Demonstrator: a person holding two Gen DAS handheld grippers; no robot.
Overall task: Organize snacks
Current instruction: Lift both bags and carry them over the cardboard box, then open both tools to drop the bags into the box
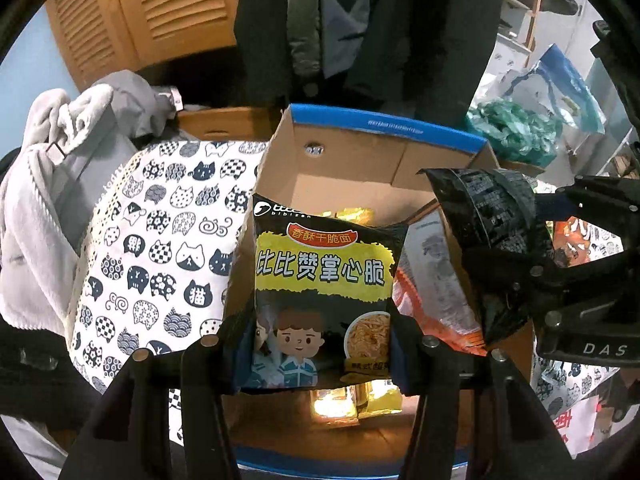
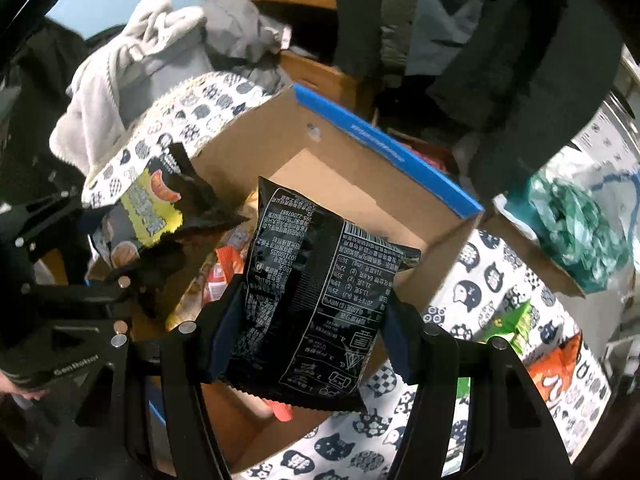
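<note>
A: Left wrist view — the left hand-held gripper (image 1: 322, 354) pinches a noodle packet (image 1: 324, 296) above the cardboard box (image 1: 384, 130).

B: The right hand-held gripper (image 2: 306, 334) pinches a black packet (image 2: 316, 300) — the box contents beneath are mostly hidden.

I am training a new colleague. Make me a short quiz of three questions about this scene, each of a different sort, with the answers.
1. True or false: the left hand-held gripper holds a snack packet with its printed front toward the camera.
2. Multiple choice: the black packet in the right hand-held gripper shows: A) a cartoon boy, B) its back with small print, C) a clear window.
3. Fill in: both packets are held above an open cardboard ___ with a blue rim.

Key: 1 true; 2 B; 3 box.
</note>
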